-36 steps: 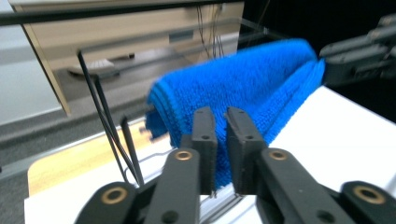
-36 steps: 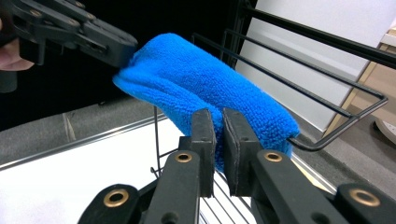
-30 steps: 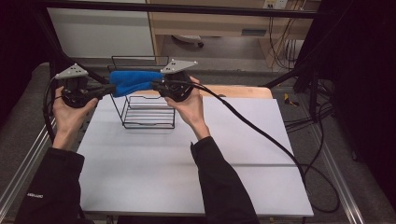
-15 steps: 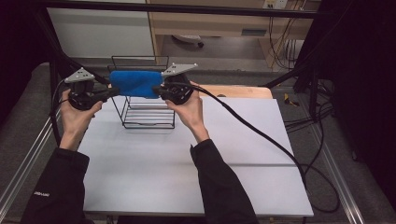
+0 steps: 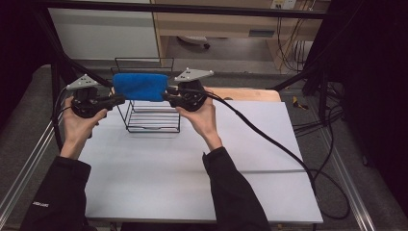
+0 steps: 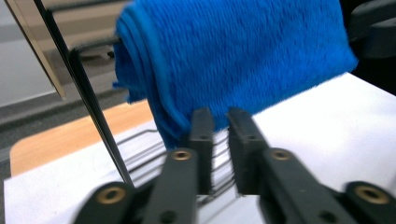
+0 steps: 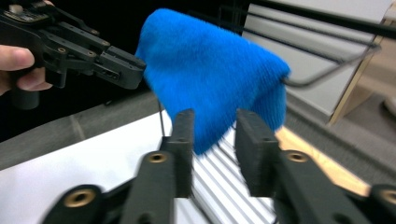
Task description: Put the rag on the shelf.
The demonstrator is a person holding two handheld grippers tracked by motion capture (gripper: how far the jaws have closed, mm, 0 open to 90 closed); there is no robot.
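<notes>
White table (image 5: 192,173) from above: a blue cloth (image 5: 140,86) drapes over a wire rack (image 5: 153,115), grippers at both ends. Left gripper (image 6: 219,122): jaws slightly apart, nothing held. Right gripper (image 7: 212,127): jaws wider, empty, cloth just ahead.

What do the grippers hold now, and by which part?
Apparently nothing: left gripper and right gripper stand open beside the blue cloth, draped over the wire rack.

Dim room, bright white table (image 5: 159,173), blurred gripper views
</notes>
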